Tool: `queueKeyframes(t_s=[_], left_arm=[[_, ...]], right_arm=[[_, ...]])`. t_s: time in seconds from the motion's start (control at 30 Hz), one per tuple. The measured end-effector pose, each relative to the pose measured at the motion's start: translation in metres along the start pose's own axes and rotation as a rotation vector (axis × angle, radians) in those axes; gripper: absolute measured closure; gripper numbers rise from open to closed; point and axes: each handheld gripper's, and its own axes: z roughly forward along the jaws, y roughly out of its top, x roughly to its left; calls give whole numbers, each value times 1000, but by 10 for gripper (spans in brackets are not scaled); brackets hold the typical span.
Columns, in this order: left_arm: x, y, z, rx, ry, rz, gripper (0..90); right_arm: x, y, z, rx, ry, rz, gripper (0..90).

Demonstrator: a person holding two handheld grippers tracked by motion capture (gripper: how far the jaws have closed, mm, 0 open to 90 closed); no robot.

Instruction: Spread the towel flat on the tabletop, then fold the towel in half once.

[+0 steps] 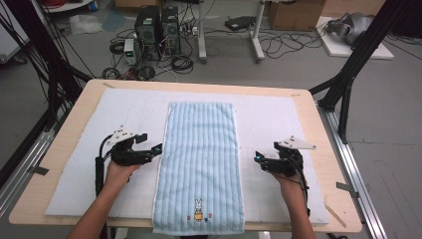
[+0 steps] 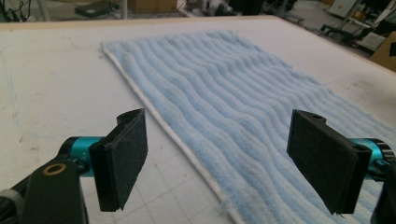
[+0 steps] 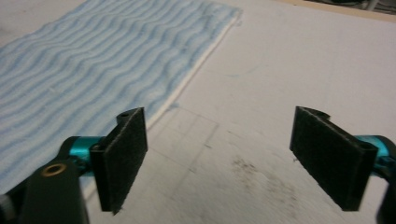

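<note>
A light blue ribbed towel (image 1: 200,159) with a small rabbit picture near its front end lies flat lengthwise down the middle of the white mat (image 1: 268,119). My left gripper (image 1: 158,149) hovers at the towel's left edge, jaws wide apart, nothing between the pads; the left gripper view has the towel's white hem (image 2: 187,149) running between them. My right gripper (image 1: 257,158) stands a little off the towel's right edge, open and empty over bare mat; its view shows the towel (image 3: 93,65) to the left.
The mat covers a wooden table (image 1: 326,144) with its edges close on both sides. Beyond the far edge the floor holds computer towers (image 1: 158,30), cables and boxes. Black frame posts (image 1: 353,59) stand at both sides.
</note>
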Motion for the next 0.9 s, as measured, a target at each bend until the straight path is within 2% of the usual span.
queueKeyframes(t_s=[0.1,0.27,0.6,0.73,0.9], left_arm=[[0,0,0,-6,-6,0,209],[-1,-1,3,8,-7,5,210],[3,-2,-1,4,30,-19,211],[4,-4,-2,31,49,-28,216],[7,-7,0,60,44,-50,216]], right_arm=[[-7,-2,-4,-19,-13,4,117],[-9,-2,-3,-24,-17,-15,115],[-10,-1,-2,-22,-18,-5,113],[-10,-2,0,-11,-17,-1,113],[-10,-1,2,-12,-19,-1,112]])
